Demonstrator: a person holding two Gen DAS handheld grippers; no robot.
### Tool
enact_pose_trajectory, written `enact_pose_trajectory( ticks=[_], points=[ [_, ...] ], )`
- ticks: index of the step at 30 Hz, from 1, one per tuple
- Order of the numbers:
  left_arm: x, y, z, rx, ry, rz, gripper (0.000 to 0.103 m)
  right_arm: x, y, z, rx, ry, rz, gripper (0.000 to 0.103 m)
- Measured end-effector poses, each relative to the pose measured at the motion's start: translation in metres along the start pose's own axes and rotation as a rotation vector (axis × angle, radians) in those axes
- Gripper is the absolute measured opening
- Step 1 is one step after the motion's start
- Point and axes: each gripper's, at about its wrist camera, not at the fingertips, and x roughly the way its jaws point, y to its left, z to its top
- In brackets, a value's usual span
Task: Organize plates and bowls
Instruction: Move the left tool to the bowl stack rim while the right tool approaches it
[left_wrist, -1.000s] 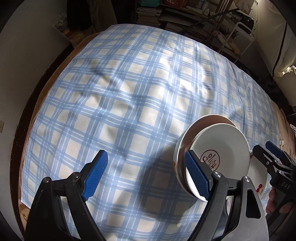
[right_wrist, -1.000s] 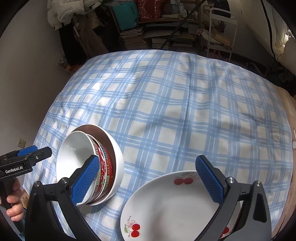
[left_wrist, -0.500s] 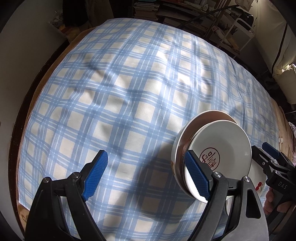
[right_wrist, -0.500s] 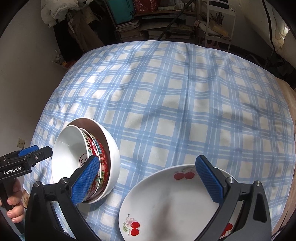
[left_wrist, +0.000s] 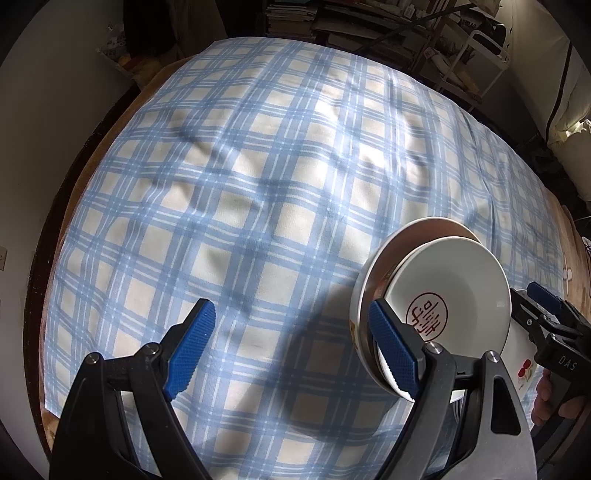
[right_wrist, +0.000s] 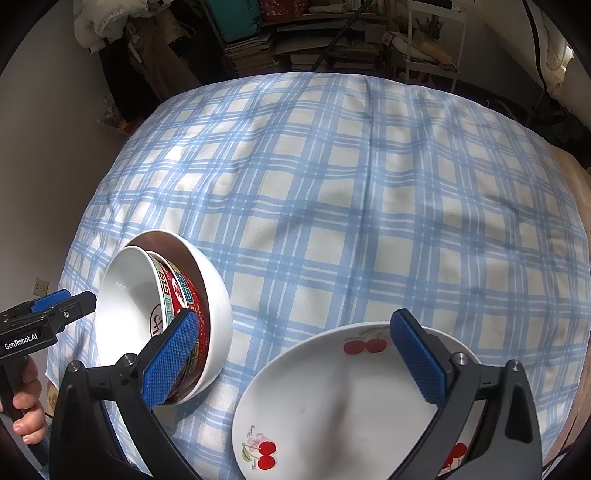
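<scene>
Gaping wide and empty, both ribbed-padded tongs (left_wrist: 291, 350) (right_wrist: 295, 363) flank glossy nested bowls (right_wrist: 162, 314) on checked cloth (right_wrist: 332, 206).

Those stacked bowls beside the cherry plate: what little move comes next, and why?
Probably lowering the right gripper onto the cherry plate: its fingers stand open above the plate, empty, while the nested bowls already sit together on the checked cloth.

A blue-and-white checked cloth (right_wrist: 351, 206) covers the table (left_wrist: 92, 155), whose brown edge shows along the left side. On the cloth stands a stack of bowls (right_wrist: 207, 295), a white one outermost with a red patterned one nested inside. Just beside it lies a cherry plate (right_wrist: 332, 398), apart from the stack.
</scene>
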Motion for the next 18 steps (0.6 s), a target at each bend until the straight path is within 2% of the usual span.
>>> enact_pose_trajectory(
  ticks=[9, 11, 18],
  points=[
    [0.014, -0.003, 0.001, 0.015, 0.022, 0.012, 0.084, 0.005, -0.001, -0.001, 0.016, 0.023, 0.011, 0.103],
    [0.014, -0.002, 0.001, 0.011, 0.024, 0.006, 0.084, 0.006, 0.0, -0.002, 0.014, 0.033, 0.008, 0.098],
    [0.015, -0.002, 0.001, 0.01, 0.013, 0.006, 0.084, 0.008, 0.004, -0.004, 0.001, 0.042, 0.002, 0.094]
  ],
)
